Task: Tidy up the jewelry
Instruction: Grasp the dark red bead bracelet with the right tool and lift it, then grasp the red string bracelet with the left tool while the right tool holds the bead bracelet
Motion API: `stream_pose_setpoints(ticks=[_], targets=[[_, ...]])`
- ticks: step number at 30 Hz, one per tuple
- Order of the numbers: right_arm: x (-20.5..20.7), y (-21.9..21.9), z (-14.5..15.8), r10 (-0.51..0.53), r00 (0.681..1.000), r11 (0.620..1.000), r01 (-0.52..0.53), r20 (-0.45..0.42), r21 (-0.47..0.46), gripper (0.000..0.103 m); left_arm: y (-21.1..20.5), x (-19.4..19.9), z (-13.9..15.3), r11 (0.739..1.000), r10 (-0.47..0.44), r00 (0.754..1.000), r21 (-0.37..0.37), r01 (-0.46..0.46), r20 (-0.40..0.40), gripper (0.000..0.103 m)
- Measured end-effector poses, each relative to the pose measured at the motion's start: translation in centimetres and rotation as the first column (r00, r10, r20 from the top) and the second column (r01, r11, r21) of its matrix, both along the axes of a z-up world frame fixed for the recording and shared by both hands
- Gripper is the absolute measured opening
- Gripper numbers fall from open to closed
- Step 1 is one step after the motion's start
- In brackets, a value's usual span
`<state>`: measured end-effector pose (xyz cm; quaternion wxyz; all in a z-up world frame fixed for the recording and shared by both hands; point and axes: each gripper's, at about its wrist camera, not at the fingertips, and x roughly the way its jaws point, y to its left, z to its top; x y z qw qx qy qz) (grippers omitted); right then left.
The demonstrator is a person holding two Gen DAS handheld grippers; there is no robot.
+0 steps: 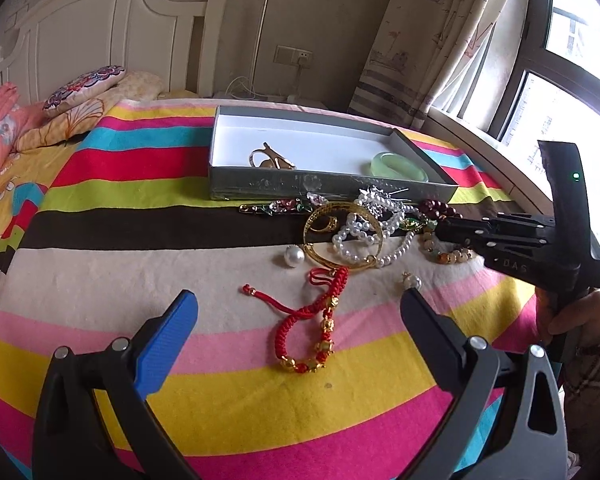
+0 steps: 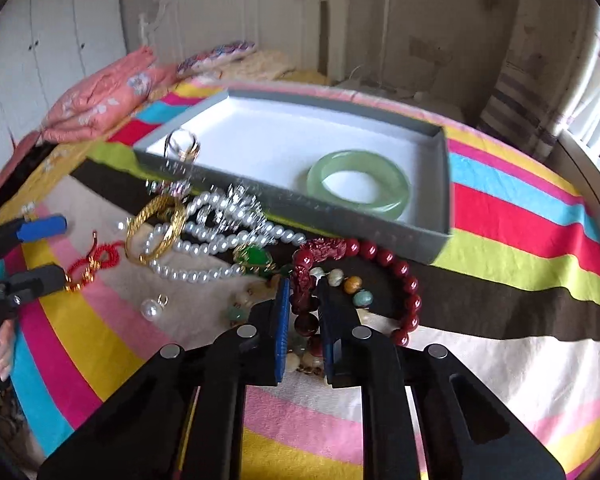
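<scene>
Jewelry lies heaped on the striped bedspread (image 1: 100, 264) just in front of the grey tray (image 2: 444, 184), and I see my right gripper (image 2: 305, 300) closed narrow on the dark red bead bracelet (image 2: 404, 276), its pads squeezing the carved section of that loop. Under and beside my fingers sits a strand of pale multicoloured beads (image 2: 352, 284), touching the red one, so the two are tangled at the grip. To the left, the pearl necklace (image 2: 204, 248) winds through the gold bangle (image 2: 156, 228), with a green pendant (image 2: 256, 258) between the pearls and the red beads. The red bracelet's loop stretches away to my right, its long axis running roughly along the tray's near wall. Inside the tray, a green jade bangle (image 2: 360, 184) lies flat at the right end and a gold ring piece (image 2: 184, 146) at the left. My left gripper (image 1: 300, 300) hangs wide open above the red cord bracelet (image 1: 312, 332), which runs lengthwise toward the pile. A loose pearl (image 1: 293, 256) rests apart.
</scene>
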<state>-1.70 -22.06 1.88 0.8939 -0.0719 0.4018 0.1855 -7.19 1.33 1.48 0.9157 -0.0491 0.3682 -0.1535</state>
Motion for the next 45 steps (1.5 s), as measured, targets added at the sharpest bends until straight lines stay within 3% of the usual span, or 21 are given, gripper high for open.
stream_pose_setpoints(ticks=[5,10,18,22,26,29,35,45], targets=[[-0.2,-2.6,1.0,-0.042,0.999,0.985,0.038,0.023,0.168,0.015,-0.1,0.2,-0.2,1.0,-0.001,1.0,0.011,0.001,-0.013,0.1],[-0.6,-5.4,1.5,-0.068,0.997,0.941,0.052,0.037,0.333,0.015,-1.0,0.2,-0.3,0.998,-0.024,0.999,0.052,0.025,-0.028,0.1],[-0.9,-6.2,2.0,-0.077,0.995,0.924,0.05,0.056,0.378,0.015,-2.5,0.8,-0.8,0.991,-0.059,0.994,0.111,0.069,-0.088,0.09],[-0.9,-6.4,1.9,-0.083,0.995,0.919,0.055,0.053,0.391,0.015,-3.2,1.4,-1.1,0.981,-0.055,0.993,0.181,0.073,-0.103,0.067],[-1.0,-6.6,1.8,-0.082,0.995,0.915,0.056,0.049,0.399,0.015,-3.5,1.3,-1.0,0.971,-0.058,0.995,0.229,0.076,-0.084,0.023],[-1.0,-6.6,1.9,-0.082,0.995,0.915,0.055,0.053,0.399,0.015,-3.4,0.9,-1.0,0.97,-0.075,0.994,0.223,0.091,-0.079,0.012],[-1.5,-6.8,2.1,-0.08,0.993,0.912,0.04,0.081,0.408,0.015,-2.7,0.4,-0.7,0.982,-0.076,0.995,0.168,0.087,-0.072,0.009],[-2.0,-7.5,2.4,-0.079,0.991,0.883,0.021,0.104,0.468,0.015,-3.2,-0.2,0.7,0.987,-0.077,0.996,0.142,0.082,-0.035,0.008]])
